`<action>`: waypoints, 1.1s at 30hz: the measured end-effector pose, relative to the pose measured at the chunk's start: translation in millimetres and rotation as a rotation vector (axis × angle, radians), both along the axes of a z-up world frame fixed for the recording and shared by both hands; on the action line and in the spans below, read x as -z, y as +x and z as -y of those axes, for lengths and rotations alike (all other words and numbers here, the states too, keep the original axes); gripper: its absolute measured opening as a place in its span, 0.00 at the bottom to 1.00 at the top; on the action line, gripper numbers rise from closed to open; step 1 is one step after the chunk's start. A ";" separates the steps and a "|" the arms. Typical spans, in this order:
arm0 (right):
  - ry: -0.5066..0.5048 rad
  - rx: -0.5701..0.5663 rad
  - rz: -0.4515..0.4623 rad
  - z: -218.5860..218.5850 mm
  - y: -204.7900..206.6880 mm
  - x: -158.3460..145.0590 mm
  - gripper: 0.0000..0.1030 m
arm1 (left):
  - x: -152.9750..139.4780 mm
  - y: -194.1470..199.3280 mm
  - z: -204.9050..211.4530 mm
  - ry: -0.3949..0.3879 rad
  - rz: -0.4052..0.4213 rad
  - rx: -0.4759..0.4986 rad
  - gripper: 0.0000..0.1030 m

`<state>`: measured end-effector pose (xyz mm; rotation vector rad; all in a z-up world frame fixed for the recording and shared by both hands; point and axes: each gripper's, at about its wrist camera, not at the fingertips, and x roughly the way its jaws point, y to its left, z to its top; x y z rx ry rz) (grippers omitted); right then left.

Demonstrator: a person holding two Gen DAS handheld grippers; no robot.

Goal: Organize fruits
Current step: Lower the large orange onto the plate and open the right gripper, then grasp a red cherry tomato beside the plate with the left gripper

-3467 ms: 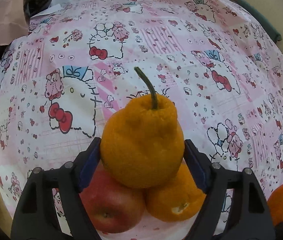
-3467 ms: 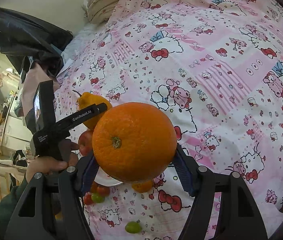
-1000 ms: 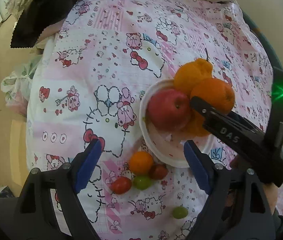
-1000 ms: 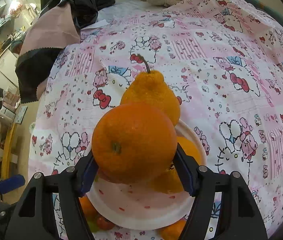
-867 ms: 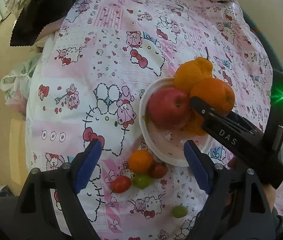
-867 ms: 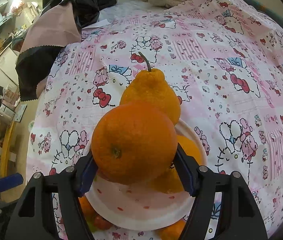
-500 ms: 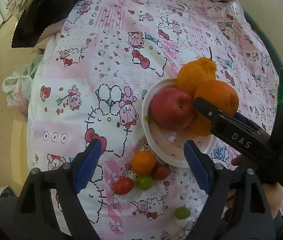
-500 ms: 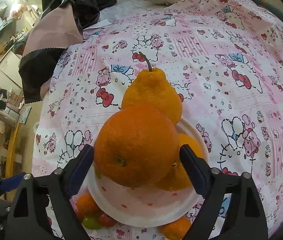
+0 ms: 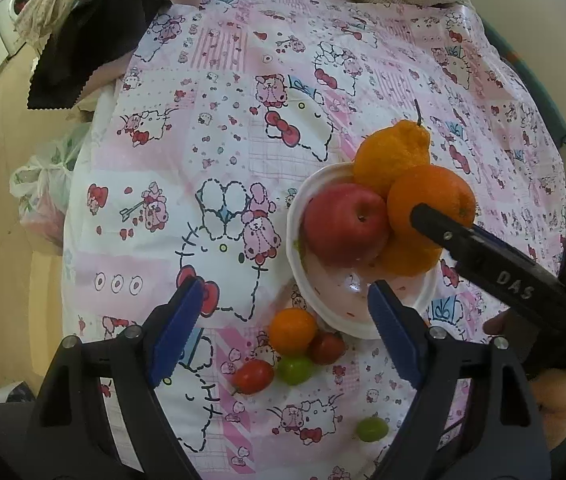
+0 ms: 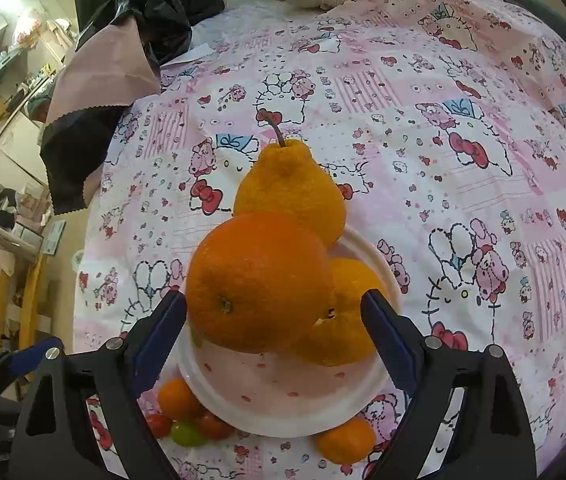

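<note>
We see the big round orange sitting on top of the fruit pile in the white round plate, in the lower middle of the right wrist picture. It rests against the bumpy pear-shaped citrus with a stalk behind it and a smaller yellow-orange citrus at its right side. Our right gripper has its jaws spread wide, one on each side of the orange, and we see a thin gap on the left and a wide gap on the right, so it holds nothing. The orange is round, so it has no long side to line up with. In the left wrist picture our left gripper is also wide open and empty. The red apple sits in the plate at the middle right of that picture. Just below the plate lie the loose little fruits: a small orange mandarin, a dark red small fruit, a red cherry tomato, a green small fruit, and one more green small fruit lower right, apart from the rest. We think these are the next ones to pick up, and they lie right ahead between the left jaws, so the left gripper is the nearer one. Another small mandarin peeks out under the plate in the right wrist picture. The apple is hidden behind the orange there. The right gripper covers part of the plate in the left wrist picture. The pink cartoon-print cloth lies under it all.
</note>
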<state>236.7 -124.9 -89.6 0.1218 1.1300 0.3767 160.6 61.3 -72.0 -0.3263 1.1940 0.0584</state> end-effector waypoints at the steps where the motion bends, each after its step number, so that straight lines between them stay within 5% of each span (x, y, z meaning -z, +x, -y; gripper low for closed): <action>1: 0.004 -0.004 0.002 -0.4 -0.7 -1.9 0.89 | 0.5 -0.4 -0.3 0.000 -0.002 -0.002 0.80; 19: 0.077 0.025 0.088 21.3 -39.2 -53.2 0.89 | -26.0 -20.3 0.1 0.123 0.140 0.012 0.80; 33: 0.124 0.097 0.135 75.3 -112.8 -90.4 0.89 | -51.6 -69.1 -4.4 0.115 0.194 0.007 0.80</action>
